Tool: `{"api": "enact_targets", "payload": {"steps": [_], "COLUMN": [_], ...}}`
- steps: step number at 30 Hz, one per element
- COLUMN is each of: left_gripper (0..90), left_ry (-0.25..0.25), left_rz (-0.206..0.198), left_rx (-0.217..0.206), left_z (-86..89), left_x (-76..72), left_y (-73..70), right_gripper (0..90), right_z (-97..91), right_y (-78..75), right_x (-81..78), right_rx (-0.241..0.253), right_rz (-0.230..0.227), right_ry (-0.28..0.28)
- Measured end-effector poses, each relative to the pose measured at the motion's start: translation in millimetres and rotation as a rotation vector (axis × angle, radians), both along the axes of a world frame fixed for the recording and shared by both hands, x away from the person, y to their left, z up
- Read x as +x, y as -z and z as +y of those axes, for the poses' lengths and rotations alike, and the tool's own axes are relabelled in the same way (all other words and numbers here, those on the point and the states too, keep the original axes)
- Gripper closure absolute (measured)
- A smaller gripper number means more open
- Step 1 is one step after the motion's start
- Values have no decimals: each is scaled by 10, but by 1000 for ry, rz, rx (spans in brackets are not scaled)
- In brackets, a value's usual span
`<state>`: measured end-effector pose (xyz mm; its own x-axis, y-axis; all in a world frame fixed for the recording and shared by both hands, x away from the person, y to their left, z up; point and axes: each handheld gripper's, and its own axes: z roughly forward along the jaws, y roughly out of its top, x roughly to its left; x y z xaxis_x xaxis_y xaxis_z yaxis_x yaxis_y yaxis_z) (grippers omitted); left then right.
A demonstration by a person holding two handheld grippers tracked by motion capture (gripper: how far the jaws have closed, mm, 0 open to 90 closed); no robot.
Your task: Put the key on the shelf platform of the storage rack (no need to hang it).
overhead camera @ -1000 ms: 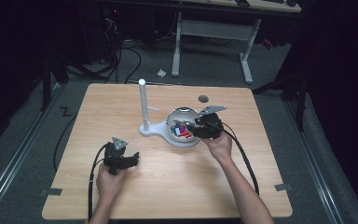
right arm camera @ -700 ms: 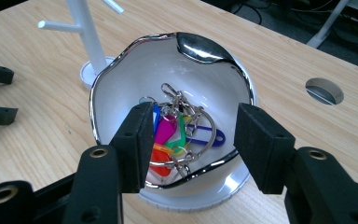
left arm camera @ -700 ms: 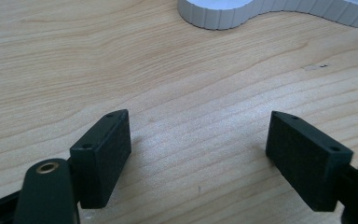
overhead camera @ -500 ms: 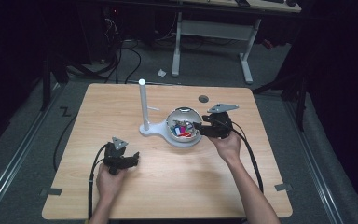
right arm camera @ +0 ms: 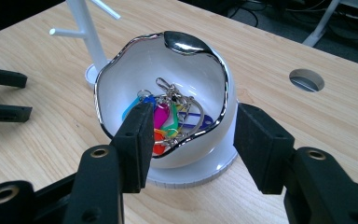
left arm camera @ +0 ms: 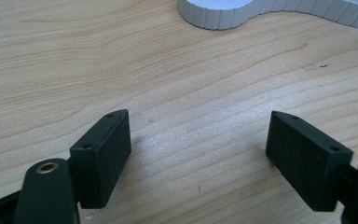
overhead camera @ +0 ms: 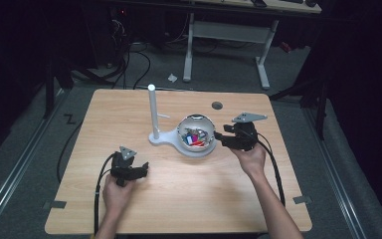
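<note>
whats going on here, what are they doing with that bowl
A person at a wooden table holds a claw in each hand. The right claw sits just in front of a white bowl full of colourful key rings; its jaws have just been opening and stand apart, gripping nothing. The bowl rests on a white stand with an upright post. The left claw hovers open over bare wood nearer the person, holding nothing.

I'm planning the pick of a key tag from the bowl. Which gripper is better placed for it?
Right. The right gripper sits beside the bowl, jaws open and aimed at the coloured key tags. The left gripper rests open over bare table, farther from the bowl.
</note>
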<state>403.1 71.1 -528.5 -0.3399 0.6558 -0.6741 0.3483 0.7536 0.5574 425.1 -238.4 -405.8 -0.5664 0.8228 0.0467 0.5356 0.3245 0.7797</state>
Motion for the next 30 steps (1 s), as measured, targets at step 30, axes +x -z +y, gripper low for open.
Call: {"api": "enact_targets", "payload": {"steps": [30], "left_gripper": [224], "left_ry": [-5], "left_rz": [1], "left_rx": [-2], "left_z": [-3], "left_x": [3], "left_y": [-1], "right_gripper": [512], "right_z": [-621], "right_y": [-17], "right_x": [-524], "right_rx": [82], "right_rz": [-7], "right_ry": [110]}}
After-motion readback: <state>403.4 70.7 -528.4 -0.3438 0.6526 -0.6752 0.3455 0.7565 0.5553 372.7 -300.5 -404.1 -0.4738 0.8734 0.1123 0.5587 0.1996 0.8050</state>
